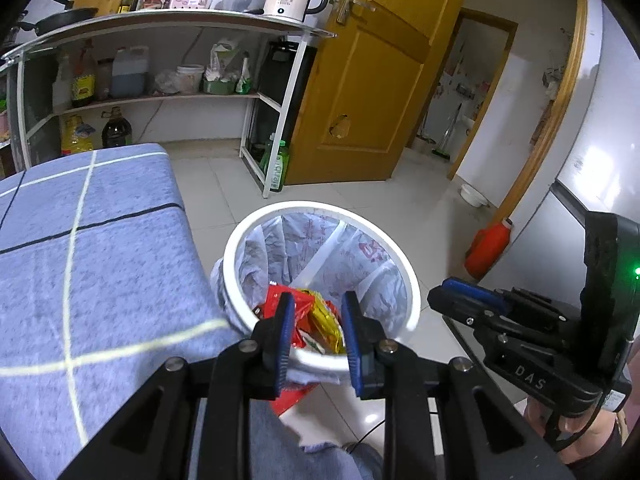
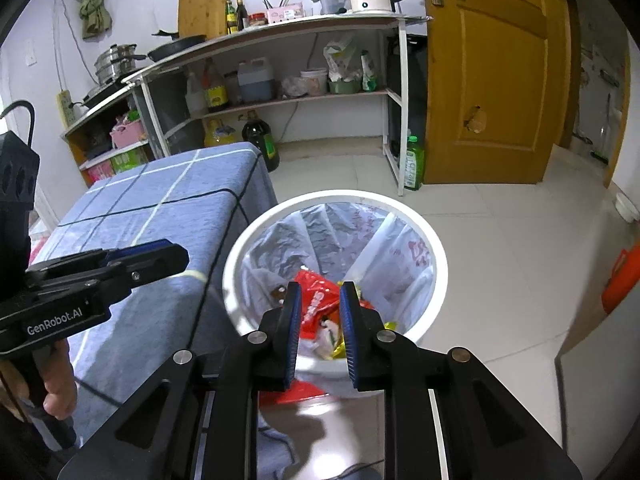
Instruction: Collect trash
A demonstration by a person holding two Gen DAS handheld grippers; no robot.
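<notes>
A blue checked cloth (image 2: 160, 216) covers the table, and no wrapper shows on the stretch of it that I can see, right out to its far edge and far corner; at the table's near right corner stands the white bin (image 1: 404, 276), lined with a thin plastic bag (image 1: 360, 268). By my judgement the collecting is close to finished: red and yellow snack wrappers (image 2: 320, 300) lie heaped at the bottom of the liner, and only a red scrap (image 2: 296, 394) on the floor tiles, against the bin's near wall, looks left to fetch, though I cannot tell if it is trash or part of the bag. I hold both tools side by side above the bin's near rim, tilted down into its mouth. My left gripper (image 1: 314, 300) has its blue pads parted and nothing between them; my right gripper (image 2: 319, 290) likewise stands apart and empty, a little narrower.
</notes>
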